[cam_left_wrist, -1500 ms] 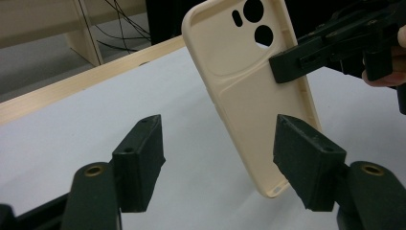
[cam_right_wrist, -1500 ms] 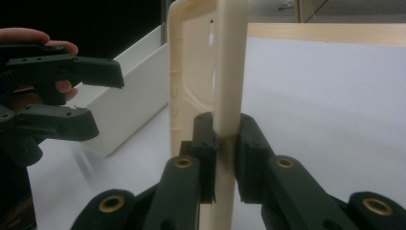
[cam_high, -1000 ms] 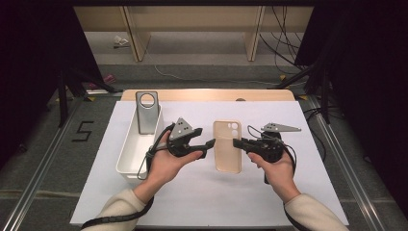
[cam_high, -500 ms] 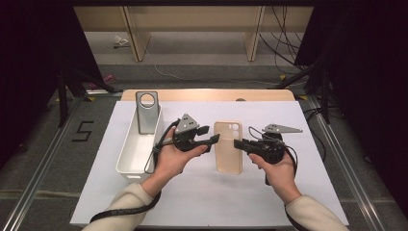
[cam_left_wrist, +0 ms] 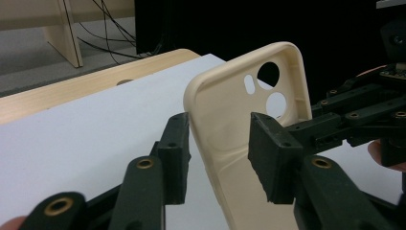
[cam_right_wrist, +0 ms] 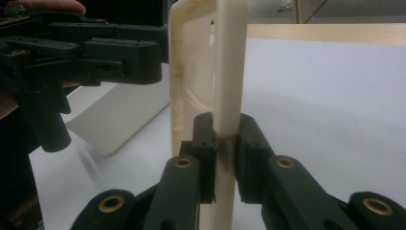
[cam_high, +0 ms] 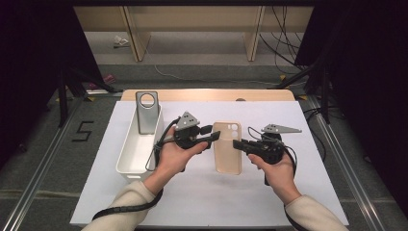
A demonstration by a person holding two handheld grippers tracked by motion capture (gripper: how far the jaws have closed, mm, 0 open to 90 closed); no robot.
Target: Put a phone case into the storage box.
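A cream phone case [cam_high: 227, 155] is held just above the white table sheet [cam_high: 202, 202], camera holes at its far end. My right gripper [cam_high: 237, 144] is shut on its right long edge; in the right gripper view the pads [cam_right_wrist: 205, 139] pinch the rim of the case [cam_right_wrist: 230, 62]. My left gripper [cam_high: 212, 133] reaches in from the left at the case's upper left corner. In the left gripper view the case's rim [cam_left_wrist: 201, 120] stands between the left gripper's pads [cam_left_wrist: 174, 153], which have just been closing; a gap remains on the inner side.
A white oblong bin [cam_high: 126, 156] sits at the left of the sheet, with a grey phone case [cam_high: 146, 113] leaning upright at its far end. The wooden table edge [cam_high: 207, 95] runs behind. Cables trail from both grippers.
The left gripper has shifted slightly right and away, onto the case's upper left corner, and its jaws have narrowed around the rim. The right gripper and case have stayed in place.
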